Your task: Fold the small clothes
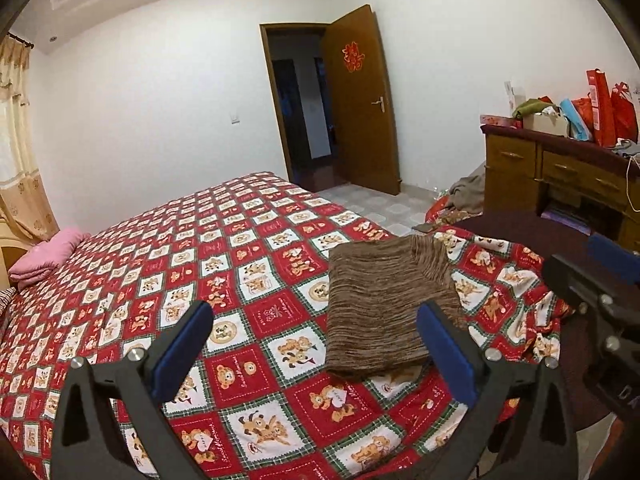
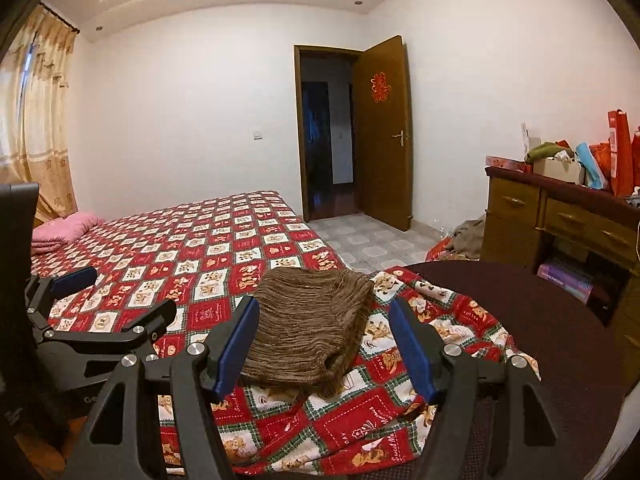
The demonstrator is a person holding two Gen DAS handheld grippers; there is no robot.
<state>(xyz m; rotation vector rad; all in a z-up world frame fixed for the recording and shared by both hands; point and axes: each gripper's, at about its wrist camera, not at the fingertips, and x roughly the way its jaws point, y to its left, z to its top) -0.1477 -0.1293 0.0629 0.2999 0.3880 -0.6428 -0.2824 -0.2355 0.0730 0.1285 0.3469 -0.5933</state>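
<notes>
Brown knit garment (image 1: 384,304) lies folded into a compact rectangle near the bed's (image 1: 168,248) foot-end corner, on the bear-print bedspread (image 1: 256,364), w/ nothing pinching it. Left gripper (image 1: 316,356) has jaws spread wide, empty, held above the cloth; right gripper (image 2: 324,344) is also open, empty, raised just short of the bundle. Probably both are clear b/c the fold looks finished; the bundle sits flat, so it should hold shape.

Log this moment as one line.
brown garment: folded, on bedspread | left gripper: open, empty | right gripper: open, empty
</notes>
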